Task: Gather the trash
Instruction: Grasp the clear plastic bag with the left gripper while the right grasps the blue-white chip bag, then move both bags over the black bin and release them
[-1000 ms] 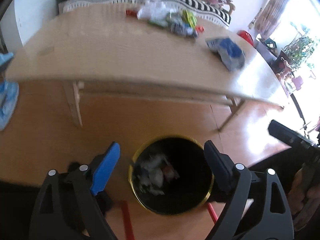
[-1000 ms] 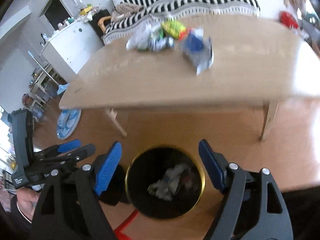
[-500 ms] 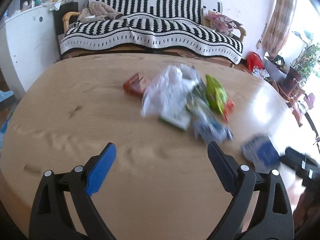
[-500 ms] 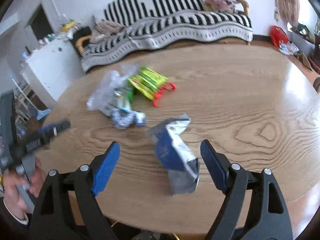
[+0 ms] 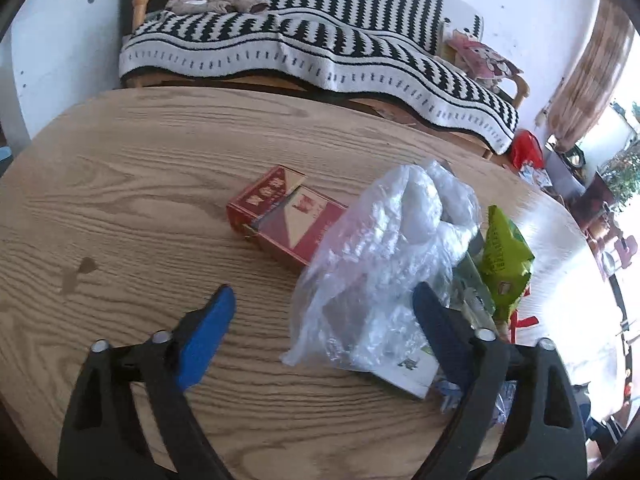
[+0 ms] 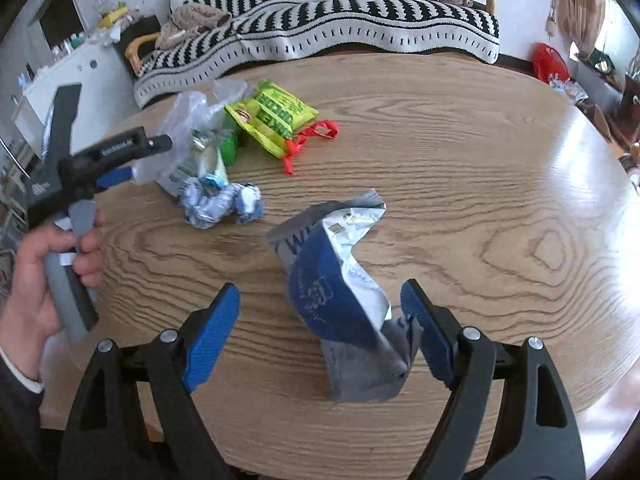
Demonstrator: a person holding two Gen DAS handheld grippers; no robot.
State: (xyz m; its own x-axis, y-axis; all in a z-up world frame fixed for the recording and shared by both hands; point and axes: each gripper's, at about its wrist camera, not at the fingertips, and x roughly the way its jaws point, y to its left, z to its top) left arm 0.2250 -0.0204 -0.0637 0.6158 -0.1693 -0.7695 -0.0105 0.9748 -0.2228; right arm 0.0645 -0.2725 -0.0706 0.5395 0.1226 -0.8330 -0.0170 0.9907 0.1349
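Both grippers, which hung over the black bin on the floor a second ago, now point down at the wooden table [image 6: 460, 128] where the trash lies.

From the left wrist view, the left gripper [image 5: 324, 312] has its blue jaws spread but closing, with the lower edge of a crumpled clear plastic bag [image 5: 384, 264] between them; the right pad looks just against the bag, the left pad stands apart from it over bare wood. A red cigarette box [image 5: 280, 216] lies partly under the bag's far side, and a green snack packet [image 5: 505, 256] sits just right of it. A white card [image 5: 408, 368] pokes out beneath the bag.

From the right wrist view, the right gripper [image 6: 320, 320] is spread wide around a blue and silver snack bag [image 6: 340, 292] lying flat on the table; neither pad presses on it. Farther off lie crumpled blue-and-white wrappers [image 6: 220, 204], the green packet [image 6: 276, 116] and a red ribbon [image 6: 308, 140]. At the left edge, a hand [image 6: 40, 264] holds the other gripper's grey handle beside the clear bag [image 6: 188, 128]. A striped sofa [image 6: 340, 20] stands behind the table.
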